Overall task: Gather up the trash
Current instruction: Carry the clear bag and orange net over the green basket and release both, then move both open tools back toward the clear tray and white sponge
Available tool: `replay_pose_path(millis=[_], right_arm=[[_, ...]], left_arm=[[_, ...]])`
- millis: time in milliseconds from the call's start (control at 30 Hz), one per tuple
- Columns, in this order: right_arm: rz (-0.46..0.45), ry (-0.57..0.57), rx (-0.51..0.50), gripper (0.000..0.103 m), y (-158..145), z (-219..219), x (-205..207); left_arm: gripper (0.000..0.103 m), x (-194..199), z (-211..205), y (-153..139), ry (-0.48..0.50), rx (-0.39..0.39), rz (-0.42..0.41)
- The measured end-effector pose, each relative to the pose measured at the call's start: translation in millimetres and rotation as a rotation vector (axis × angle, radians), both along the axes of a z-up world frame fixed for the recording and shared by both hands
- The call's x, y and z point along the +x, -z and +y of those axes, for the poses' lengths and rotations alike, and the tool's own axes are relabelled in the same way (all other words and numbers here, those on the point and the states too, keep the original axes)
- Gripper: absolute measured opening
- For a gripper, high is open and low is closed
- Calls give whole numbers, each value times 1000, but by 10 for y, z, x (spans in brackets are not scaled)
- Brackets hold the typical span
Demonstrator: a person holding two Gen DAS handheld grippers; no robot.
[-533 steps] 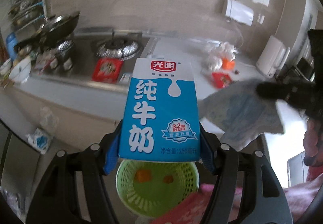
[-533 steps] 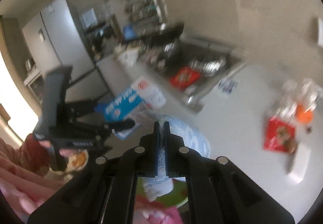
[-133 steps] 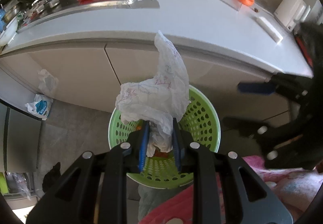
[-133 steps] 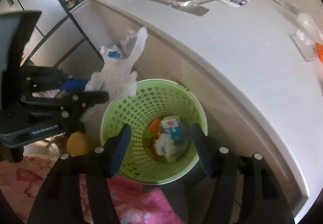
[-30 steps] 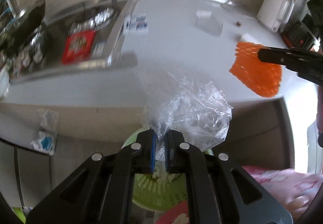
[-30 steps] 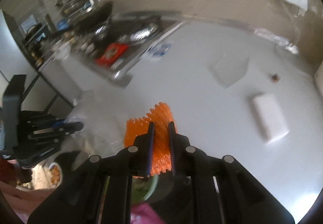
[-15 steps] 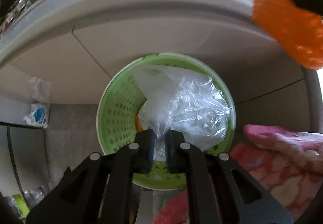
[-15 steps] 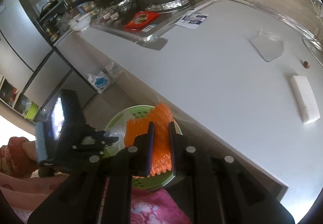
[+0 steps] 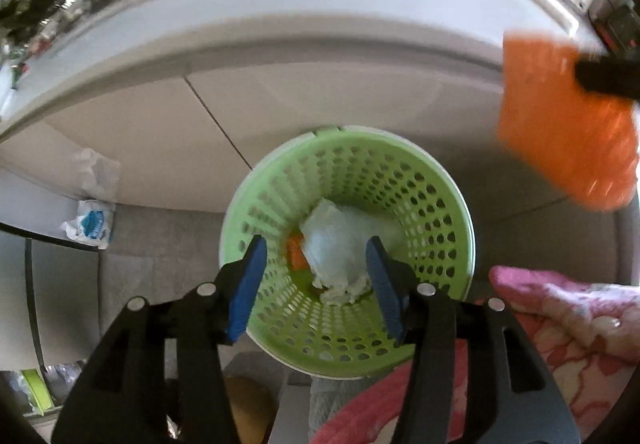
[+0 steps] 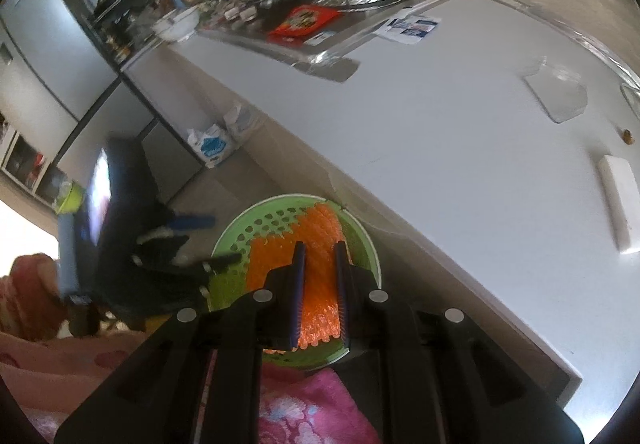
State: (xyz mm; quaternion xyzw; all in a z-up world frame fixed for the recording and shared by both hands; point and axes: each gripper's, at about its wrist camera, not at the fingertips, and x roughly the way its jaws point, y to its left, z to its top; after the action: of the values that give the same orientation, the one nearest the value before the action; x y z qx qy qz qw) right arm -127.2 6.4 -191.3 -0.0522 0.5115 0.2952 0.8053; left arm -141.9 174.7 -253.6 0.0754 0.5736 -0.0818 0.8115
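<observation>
Left tool (image 9: pixel 316 280): wide apart, holding nothing, poised above a green basket (image 9: pixel 432 196) on the floor, blue pads (image 9: pixel 246 280) framing the load inside. In the basket: a crumpled clear bag (image 9: pixel 340 244) near the bottom, an orange scrap (image 9: pixel 295 252) touching it on the left, more white wrap beneath, hard to tell apart.

Right tool (image 10: pixel 319 296): narrow, clamped on an orange mesh (image 10: pixel 320 300), held above the basket (image 10: pixel 236 240) in the right wrist view. Same mesh (image 9: pixel 560 132) blurred at right in the left wrist view, up beside the desk edge, higher than the basket rim.

Basket close against the cabinet front below a white desk (image 10: pixel 460 148). On the desk: a white block (image 10: pixel 618 200) near the right edge, a clear flat sheet (image 10: pixel 556 96) farther back, a small brown speck (image 10: pixel 627 134) between them, printed papers (image 10: pixel 412 26) beside the stove. A red packet (image 10: pixel 304 20) on the stove at far left, pans behind. A blue-and-white bag (image 10: pixel 212 146) on the floor by the cabinet, left of the basket. Pink floral cloth (image 9: pixel 568 312) near at bottom right.
</observation>
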Motion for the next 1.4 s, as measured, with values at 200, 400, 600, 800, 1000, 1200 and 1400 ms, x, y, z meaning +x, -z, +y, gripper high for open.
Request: replay_pose_path(millis=[200, 400, 600, 800, 1000, 1200, 1400], right_arm=[[22, -105, -16, 17, 188, 182, -76], [46, -166, -36, 56, 379, 357, -116], [6, -132, -19, 74, 282, 275, -80], [-59, -3, -1, 81, 38, -128, 91], [-180, 216, -95, 92, -225, -945, 409], [-188, 370, -175, 94, -169, -1767, 826], [-152, 399, -213, 95, 66, -2219, 1183]], left_arm=[[65, 75, 110, -447, -53, 45, -131], [71, 212, 249, -800, -130, 40, -206], [73, 344, 151, -971, -120, 30, -232], [76, 549, -176, -1132, -54, -32, -250], [83, 913, -784, -1272, 73, -109, -278], [86, 1404, -1452, -1227, 213, -147, -267], [90, 1983, -2064, -1019, 315, -143, -225]])
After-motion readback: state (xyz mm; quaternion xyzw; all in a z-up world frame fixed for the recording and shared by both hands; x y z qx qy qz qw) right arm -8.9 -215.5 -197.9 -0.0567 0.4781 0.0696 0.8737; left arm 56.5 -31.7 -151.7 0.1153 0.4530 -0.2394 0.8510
